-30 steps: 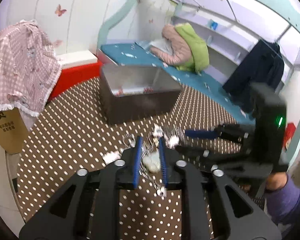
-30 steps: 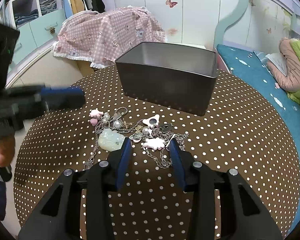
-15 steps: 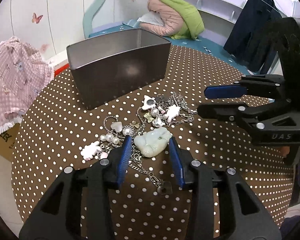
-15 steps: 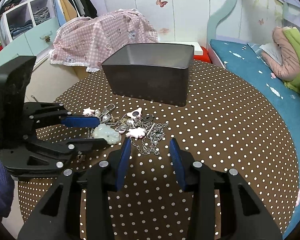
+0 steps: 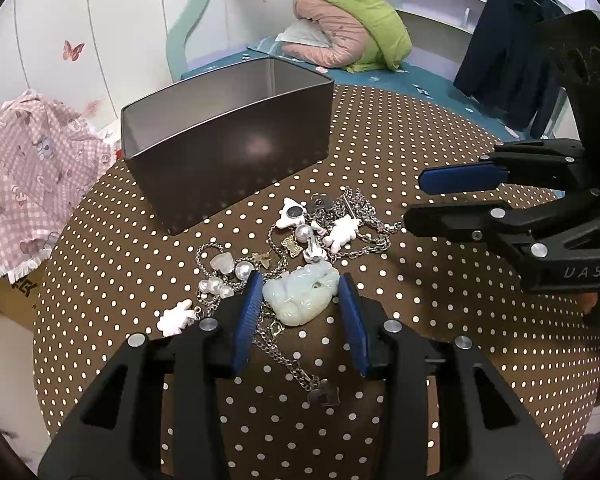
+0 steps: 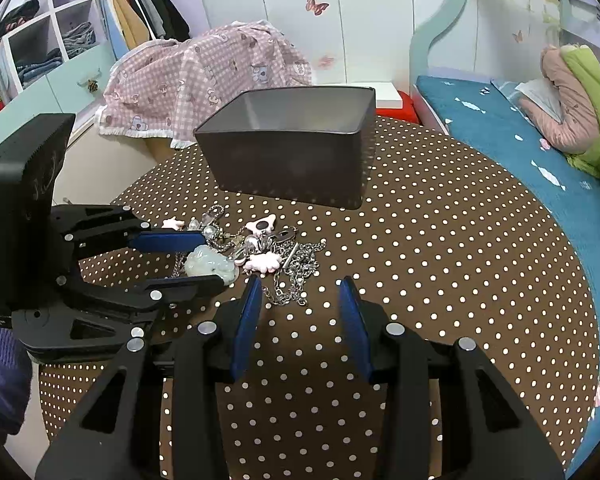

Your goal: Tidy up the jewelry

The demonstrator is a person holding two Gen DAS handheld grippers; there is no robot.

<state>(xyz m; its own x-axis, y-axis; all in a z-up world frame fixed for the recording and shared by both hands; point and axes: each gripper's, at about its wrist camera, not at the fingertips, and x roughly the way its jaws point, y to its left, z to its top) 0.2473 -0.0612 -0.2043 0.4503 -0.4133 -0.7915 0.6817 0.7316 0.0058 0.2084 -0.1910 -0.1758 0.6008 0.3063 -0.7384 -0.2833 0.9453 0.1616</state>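
Now my left gripper (image 5: pixel 300 300) is open, and the pale green stone charm (image 5: pixel 302 294) lies right between its fingers, not squeezed. My right gripper (image 6: pixel 300 300) is open too.

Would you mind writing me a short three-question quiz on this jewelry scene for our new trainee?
1. True or false: the left gripper has its fingers either side of the pale green jade pendant.
2. Multiple choice: the gray metal tin is (A) lidded, (B) open-topped, (C) lying on its side.
3. Fill in: the right gripper, nothing between its fingers, hovers near the tangle of silver ____ on the polka-dot tablecloth.

Key: 1 true; 2 B; 3 chains.
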